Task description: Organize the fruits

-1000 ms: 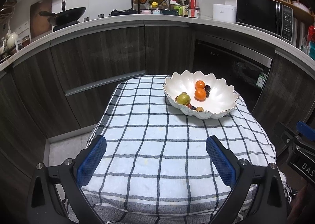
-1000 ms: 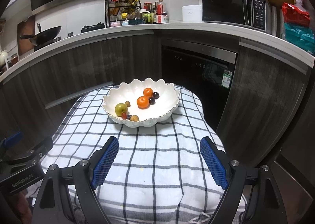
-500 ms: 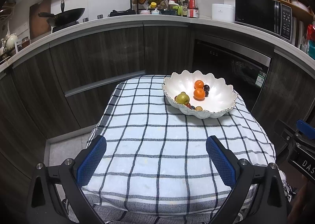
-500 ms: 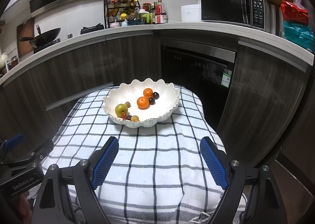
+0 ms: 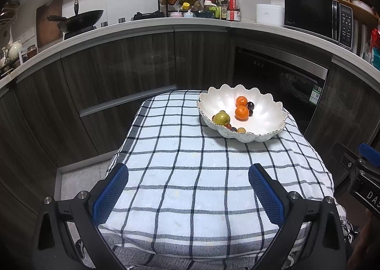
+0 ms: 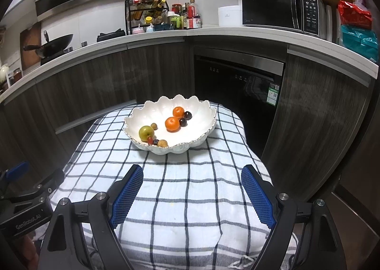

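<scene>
Fruit (image 6: 172,124) in white bowl (image 6: 204,113), both grippers' jaws spread

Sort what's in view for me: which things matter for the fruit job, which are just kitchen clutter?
Job: white scalloped bowl; two oranges; green apple; dark plums; small fruits by the near rim.

Clutter: wok; spice rack; microwave; checked cloth.

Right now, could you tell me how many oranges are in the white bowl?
2. One orange lies near the middle of the bowl; the other orange sits just behind it, toward the far rim. Nothing seems to hide a third.
</scene>
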`<action>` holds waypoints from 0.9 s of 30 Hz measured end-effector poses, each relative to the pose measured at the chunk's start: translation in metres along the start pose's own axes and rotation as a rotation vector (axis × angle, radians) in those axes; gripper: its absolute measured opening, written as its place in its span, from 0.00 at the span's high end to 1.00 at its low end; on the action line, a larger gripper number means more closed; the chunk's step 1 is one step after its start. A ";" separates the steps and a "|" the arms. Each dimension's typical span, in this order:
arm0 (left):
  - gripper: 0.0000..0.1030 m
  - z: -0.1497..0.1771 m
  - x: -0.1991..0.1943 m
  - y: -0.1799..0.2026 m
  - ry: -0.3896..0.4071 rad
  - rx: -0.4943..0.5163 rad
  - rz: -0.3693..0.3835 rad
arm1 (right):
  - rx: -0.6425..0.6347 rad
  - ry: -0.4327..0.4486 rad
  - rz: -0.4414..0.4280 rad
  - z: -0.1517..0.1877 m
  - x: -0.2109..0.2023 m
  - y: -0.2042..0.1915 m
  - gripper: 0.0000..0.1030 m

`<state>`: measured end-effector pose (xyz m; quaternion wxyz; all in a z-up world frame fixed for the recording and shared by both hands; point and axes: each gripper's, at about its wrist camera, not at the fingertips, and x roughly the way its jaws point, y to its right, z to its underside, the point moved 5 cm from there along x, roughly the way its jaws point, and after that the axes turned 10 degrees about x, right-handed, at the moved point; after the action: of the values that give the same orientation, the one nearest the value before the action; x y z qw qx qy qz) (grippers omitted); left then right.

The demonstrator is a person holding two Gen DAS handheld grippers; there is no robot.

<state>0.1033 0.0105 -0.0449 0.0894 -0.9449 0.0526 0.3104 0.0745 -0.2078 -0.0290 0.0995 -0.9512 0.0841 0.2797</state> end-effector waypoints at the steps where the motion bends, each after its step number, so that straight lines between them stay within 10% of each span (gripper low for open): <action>1: 0.00 0.000 -0.001 0.000 0.001 0.000 -0.001 | 0.000 0.001 0.000 0.000 0.000 0.000 0.17; 27: 0.00 0.003 0.006 0.001 -0.020 -0.015 0.018 | 0.007 0.001 0.001 0.000 0.000 0.000 0.17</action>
<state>0.1062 0.0102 -0.0512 0.0801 -0.9418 0.0580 0.3212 0.0742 -0.2075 -0.0286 0.1026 -0.9509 0.0856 0.2791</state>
